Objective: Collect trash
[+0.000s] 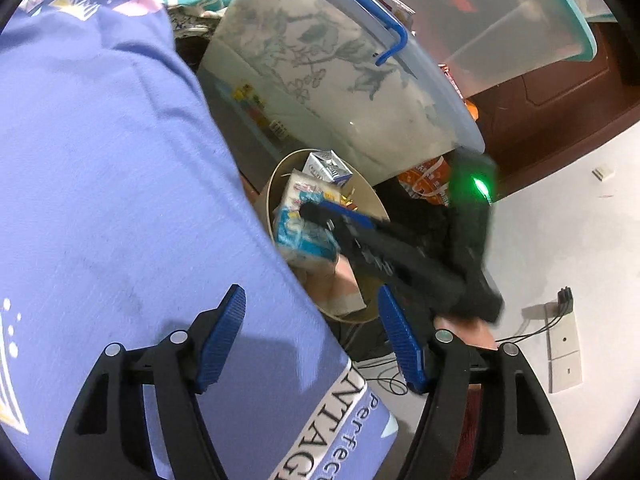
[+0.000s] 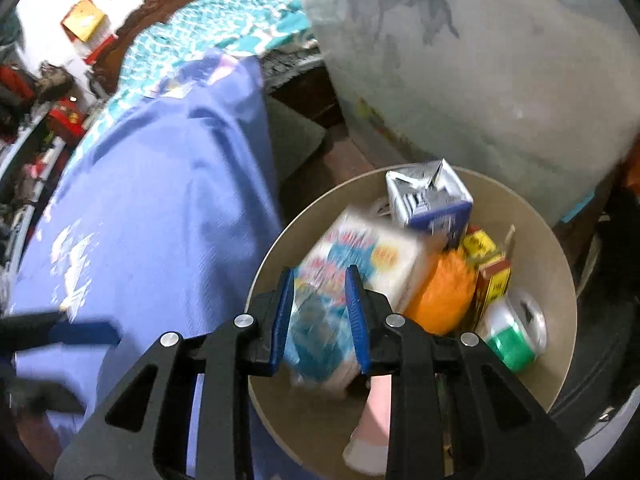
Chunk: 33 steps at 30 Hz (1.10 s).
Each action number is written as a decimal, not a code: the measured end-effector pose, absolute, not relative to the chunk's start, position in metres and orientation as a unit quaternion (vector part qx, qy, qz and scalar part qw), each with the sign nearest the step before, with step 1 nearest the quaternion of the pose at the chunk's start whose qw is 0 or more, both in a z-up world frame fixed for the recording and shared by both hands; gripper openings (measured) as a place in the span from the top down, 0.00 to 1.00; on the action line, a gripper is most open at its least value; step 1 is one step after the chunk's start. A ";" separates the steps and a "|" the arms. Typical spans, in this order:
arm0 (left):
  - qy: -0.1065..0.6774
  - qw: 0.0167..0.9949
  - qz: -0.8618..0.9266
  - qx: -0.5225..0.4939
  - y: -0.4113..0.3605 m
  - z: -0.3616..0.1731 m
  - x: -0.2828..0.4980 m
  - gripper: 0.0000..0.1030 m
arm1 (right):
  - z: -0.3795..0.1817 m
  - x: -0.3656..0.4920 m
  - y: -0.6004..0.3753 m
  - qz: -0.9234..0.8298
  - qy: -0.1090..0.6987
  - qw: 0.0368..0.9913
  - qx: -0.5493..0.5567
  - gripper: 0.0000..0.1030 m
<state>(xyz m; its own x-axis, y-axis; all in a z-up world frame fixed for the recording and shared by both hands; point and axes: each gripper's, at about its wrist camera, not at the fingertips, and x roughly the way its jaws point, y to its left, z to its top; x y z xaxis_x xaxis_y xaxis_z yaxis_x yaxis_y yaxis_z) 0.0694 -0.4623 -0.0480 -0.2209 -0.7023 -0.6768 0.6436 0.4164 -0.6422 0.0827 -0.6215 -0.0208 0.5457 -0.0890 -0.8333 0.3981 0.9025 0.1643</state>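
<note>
A round beige bin [image 2: 556,248] holds a blue-and-white milk carton [image 2: 432,204], an orange lump [image 2: 440,300], a yellow-and-red box [image 2: 494,284] and a green can [image 2: 514,334]. My right gripper [image 2: 320,276] hangs over the bin's near rim, shut on a plastic-wrapped tissue pack [image 2: 360,256], which juts forward from between the pads. The left wrist view shows the same bin [image 1: 378,204], the tissue pack [image 1: 304,236] and the right gripper [image 1: 310,212] reaching in from the right. My left gripper [image 1: 311,294] is open with nothing between its fingers, above and short of the bin.
A big translucent storage box [image 1: 332,80] with a flower print and blue handles stands right behind the bin. Blue-violet printed cloth [image 1: 100,160] fills the left side. A white power strip [image 1: 564,348] with cables lies on the pale floor at right.
</note>
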 end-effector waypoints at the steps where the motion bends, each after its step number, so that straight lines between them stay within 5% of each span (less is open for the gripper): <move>1: 0.565 0.623 -0.540 -0.026 -0.459 -0.047 0.070 0.37 | -0.023 0.087 -0.623 -0.144 0.461 0.859 0.171 0.72; 6: 0.542 0.639 -0.545 -0.024 -0.427 -0.028 0.070 0.36 | -0.022 0.098 -0.610 -0.162 0.467 0.859 0.135 0.70; 12: 0.522 0.657 -0.543 -0.016 -0.393 -0.017 0.066 0.36 | 0.029 0.038 -0.595 -0.174 0.341 0.906 0.178 0.69; 17: 0.489 0.677 -0.549 0.027 -0.369 -0.011 0.042 0.33 | 0.031 -0.029 -0.563 -0.190 0.276 0.912 0.235 0.46; 26: 0.434 0.714 -0.542 0.087 -0.331 -0.009 0.001 0.27 | -0.009 -0.125 -0.479 -0.260 0.221 0.883 0.322 0.37; 33: 0.400 0.740 -0.531 0.102 -0.306 -0.002 -0.019 0.11 | -0.012 -0.153 -0.434 -0.278 0.200 0.876 0.339 0.32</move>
<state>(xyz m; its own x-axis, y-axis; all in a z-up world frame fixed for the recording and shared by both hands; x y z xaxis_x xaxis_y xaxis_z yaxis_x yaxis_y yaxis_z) -0.0187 -0.3060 -0.0018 0.1170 -0.7047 -0.6997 0.8674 0.4156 -0.2736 -0.1528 -0.4344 -0.0120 0.7650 -0.3516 -0.5396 0.6235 0.6146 0.4833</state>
